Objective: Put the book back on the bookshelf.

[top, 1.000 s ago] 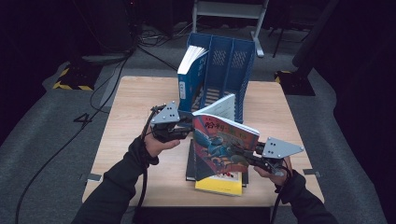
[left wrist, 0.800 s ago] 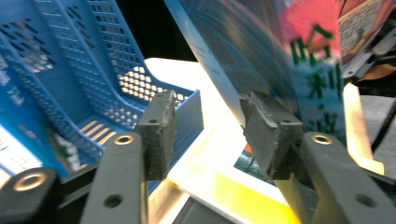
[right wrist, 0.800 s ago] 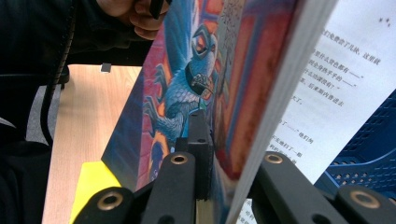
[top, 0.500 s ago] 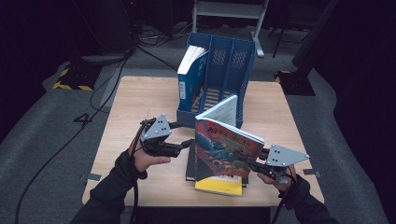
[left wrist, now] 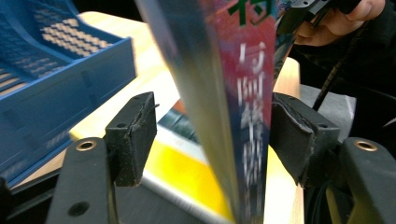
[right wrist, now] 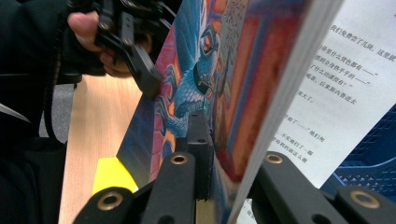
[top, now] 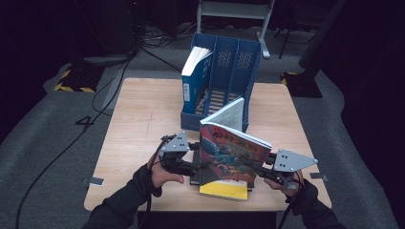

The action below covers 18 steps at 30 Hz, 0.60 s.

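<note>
A person stands a colourful book (top: 231, 155) on edge above the near part of the wooden worktop (top: 143, 114), in front of the blue file rack (top: 229, 71). The right tool (top: 267, 168) is clamped tight on the book's right edge; in the right gripper view its jaws pinch the cover and pages (right wrist: 243, 93). The left tool (top: 198, 165) sits at the book's left edge. Its jaws have just been opening, and in the left gripper view the book's spine (left wrist: 233, 116) stands between them, one pad (left wrist: 133, 135) clearly apart from it, the other just beside it. Under the book lie a dark book (top: 195, 169) and a yellow book (top: 224, 190). A blue book (top: 196, 81) stands in the rack's left slot.
</note>
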Each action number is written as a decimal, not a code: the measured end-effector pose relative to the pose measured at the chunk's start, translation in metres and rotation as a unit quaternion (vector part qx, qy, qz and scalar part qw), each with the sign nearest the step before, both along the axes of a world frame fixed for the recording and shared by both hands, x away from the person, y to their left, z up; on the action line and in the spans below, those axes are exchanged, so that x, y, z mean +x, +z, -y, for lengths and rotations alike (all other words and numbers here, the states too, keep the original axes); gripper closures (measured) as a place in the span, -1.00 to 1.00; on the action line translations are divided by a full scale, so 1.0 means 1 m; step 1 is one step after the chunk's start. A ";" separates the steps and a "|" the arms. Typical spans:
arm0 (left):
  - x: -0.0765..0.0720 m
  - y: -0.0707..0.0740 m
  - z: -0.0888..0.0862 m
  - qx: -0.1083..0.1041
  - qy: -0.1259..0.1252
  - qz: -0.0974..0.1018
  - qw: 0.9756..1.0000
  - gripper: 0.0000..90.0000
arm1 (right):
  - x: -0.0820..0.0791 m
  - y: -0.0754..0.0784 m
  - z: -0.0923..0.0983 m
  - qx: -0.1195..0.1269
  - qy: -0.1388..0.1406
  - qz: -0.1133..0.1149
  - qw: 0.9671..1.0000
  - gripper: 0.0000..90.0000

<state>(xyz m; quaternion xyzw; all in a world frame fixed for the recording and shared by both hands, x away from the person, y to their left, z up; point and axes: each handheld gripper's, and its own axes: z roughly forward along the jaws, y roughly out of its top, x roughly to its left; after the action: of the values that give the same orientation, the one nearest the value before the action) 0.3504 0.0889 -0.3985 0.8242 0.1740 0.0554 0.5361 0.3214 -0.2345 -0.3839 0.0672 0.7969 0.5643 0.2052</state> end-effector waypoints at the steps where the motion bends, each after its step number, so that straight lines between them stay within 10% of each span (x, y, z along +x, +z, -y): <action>1: 0.001 0.001 0.003 -0.003 -0.001 0.004 1.000 -0.22 | -0.001 0.000 0.000 0.000 0.001 0.000 1.000 0.82; 6: 0.005 0.017 0.015 -0.012 -0.005 0.048 0.999 -0.08 | -0.004 0.001 0.001 -0.006 0.000 0.007 1.000 0.79; 18: 0.021 0.037 0.021 -0.043 -0.023 0.059 0.997 0.15 | -0.001 0.000 0.002 -0.005 -0.014 0.008 1.000 0.71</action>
<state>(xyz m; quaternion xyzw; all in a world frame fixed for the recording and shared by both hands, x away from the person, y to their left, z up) 0.3715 0.0679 -0.3618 0.7993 0.1256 0.0841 0.5817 0.3209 -0.2367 -0.3837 0.0731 0.7971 0.5575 0.2200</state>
